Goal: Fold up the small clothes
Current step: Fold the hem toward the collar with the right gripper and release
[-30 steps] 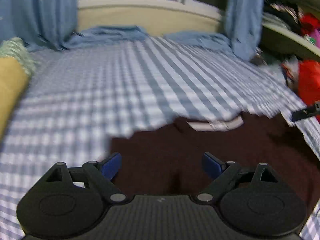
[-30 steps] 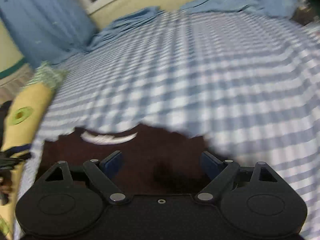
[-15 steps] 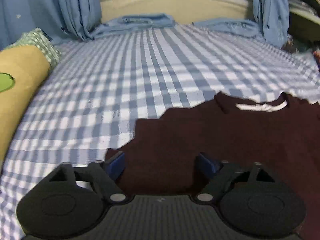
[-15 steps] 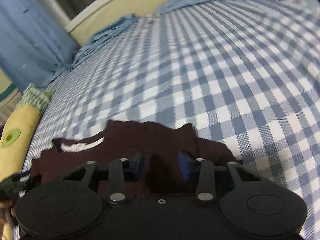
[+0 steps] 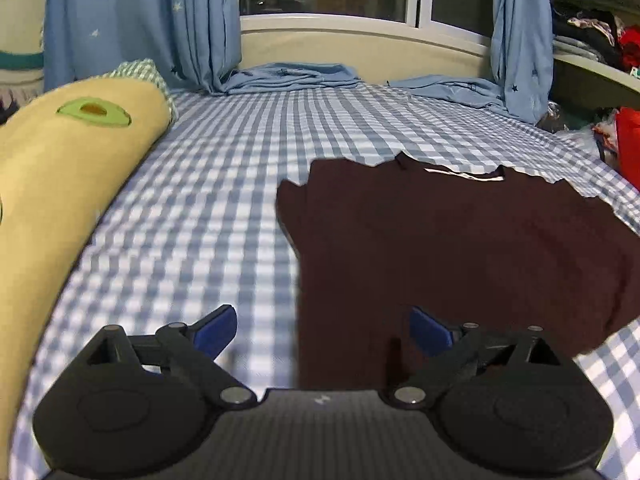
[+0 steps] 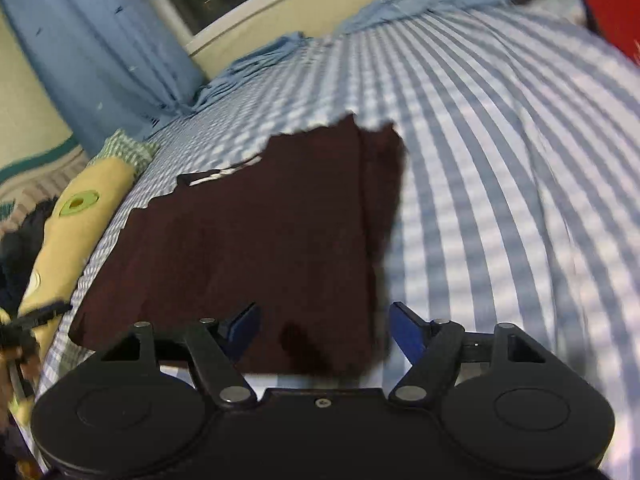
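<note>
Left wrist view: the dark maroon garment (image 5: 460, 248) is seen spread flat on the blue checked bedsheet (image 5: 224, 184), neckline with its pale inner band toward the window, one side edge running down toward the left gripper (image 5: 323, 326). The jaws of that gripper have just been opening and are spread wide; the garment's near left edge lies between the blue pads, but nothing is pinched. In the right wrist view the right gripper (image 6: 325, 330) is likewise spread, its jaws also just opened further, with the near right corner of the cloth under the gap and no pad pressing on it. A narrow strip appears already turned in along the right side. The fabric is judged light, limp and non-slippery on the sheet; it will sag and crease if lifted from a single point. Hold is best taken at the two near hem corners, pinching through all layers together. A yellow bolster (image 5: 60, 184) lies beside the garment, well apart.
</note>
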### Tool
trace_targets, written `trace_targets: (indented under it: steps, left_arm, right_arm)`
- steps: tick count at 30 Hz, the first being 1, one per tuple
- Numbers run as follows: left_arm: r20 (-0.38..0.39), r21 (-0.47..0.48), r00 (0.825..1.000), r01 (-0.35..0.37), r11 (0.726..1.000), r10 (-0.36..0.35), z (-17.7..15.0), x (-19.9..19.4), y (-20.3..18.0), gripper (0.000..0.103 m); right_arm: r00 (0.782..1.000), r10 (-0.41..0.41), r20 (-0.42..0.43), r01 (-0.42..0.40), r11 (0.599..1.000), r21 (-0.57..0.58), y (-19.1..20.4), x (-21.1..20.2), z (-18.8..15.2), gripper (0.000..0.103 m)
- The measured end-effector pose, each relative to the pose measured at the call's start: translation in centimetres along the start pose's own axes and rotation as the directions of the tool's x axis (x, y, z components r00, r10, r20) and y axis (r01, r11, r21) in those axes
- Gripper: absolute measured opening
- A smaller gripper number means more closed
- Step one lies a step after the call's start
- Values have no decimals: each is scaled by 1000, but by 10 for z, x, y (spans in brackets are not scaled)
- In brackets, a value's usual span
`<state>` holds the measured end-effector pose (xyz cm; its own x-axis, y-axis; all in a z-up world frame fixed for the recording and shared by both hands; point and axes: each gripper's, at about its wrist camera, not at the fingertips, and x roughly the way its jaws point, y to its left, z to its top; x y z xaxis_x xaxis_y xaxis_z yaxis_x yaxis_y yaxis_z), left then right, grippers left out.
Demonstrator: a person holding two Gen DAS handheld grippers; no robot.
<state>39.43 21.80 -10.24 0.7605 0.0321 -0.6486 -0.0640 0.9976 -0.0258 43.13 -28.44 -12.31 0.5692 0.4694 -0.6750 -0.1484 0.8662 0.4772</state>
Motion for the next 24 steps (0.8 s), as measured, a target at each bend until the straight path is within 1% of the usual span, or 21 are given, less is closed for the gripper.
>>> trace_targets:
  steps: [1, 3, 4, 6, 7, 8, 9, 11, 14, 17, 19, 22, 23, 24]
  left_arm:
    - [6, 3, 1000, -7, 1000, 7, -1, 0, -5, 96]
    - [20, 26, 997, -73, 997, 72, 2, 2, -19, 96]
    - [17, 31, 996, -89, 996, 89, 4, 6, -23, 96]
    - [-10, 38, 994, -109, 993, 110, 9, 18, -31, 96]
    - [-22, 49, 990, -135, 990, 136, 10, 23, -34, 95]
    - [-31, 68, 987, -157, 985, 159, 9, 27, -37, 95]
    - [-42, 102, 982, -178, 979, 183, 9, 31, -40, 95]
    - [-54, 151, 974, -208, 966, 218, 7, 39, -45, 94]
    - [-75, 179, 970, -214, 960, 231, 2, 44, -43, 95]
    - [-96, 173, 970, -207, 963, 225, -1, 47, -36, 97]
    - [-103, 158, 972, -195, 968, 213, -3, 47, -32, 98]
    - [-109, 158, 972, -189, 969, 207, -4, 45, -28, 99]
    - [-109, 169, 972, -189, 967, 209, -5, 44, -28, 99]
    - [-109, 176, 972, -189, 966, 210, -4, 45, -27, 99]
  right_arm:
    - [1000, 7, 8, -8, 1000, 18, -2, 0, -7, 73]
    - [999, 19, 40, -21, 999, 47, -3, 5, -12, 73]
    - [998, 26, 50, -29, 998, 62, -4, 10, -12, 73]
    - [999, 32, 39, -36, 994, 106, -3, 20, -12, 61]
    - [1000, 3, 29, -7, 994, 111, -1, 24, -10, 47]
    - [999, -47, 25, 45, 996, 77, 5, 25, -8, 28]
    - [997, -72, 17, 70, 996, 55, 10, 25, -5, 26]
    - [999, -31, 24, 28, 995, 96, 9, 12, 3, 15]
    - [996, 14, 87, -20, 997, 69, 15, -18, 16, 10]
    - [994, 27, 109, -31, 999, 38, 20, -33, 25, 9]
    - [997, 5, 78, -10, 998, 57, 10, -26, 22, 9]
    - [998, -57, 6, 56, 995, 84, -9, 0, 1, 9]
    - [998, -63, -2, 63, 993, 102, -16, 6, -7, 9]
    - [999, -52, 5, 51, 991, 123, -23, 10, -15, 9]
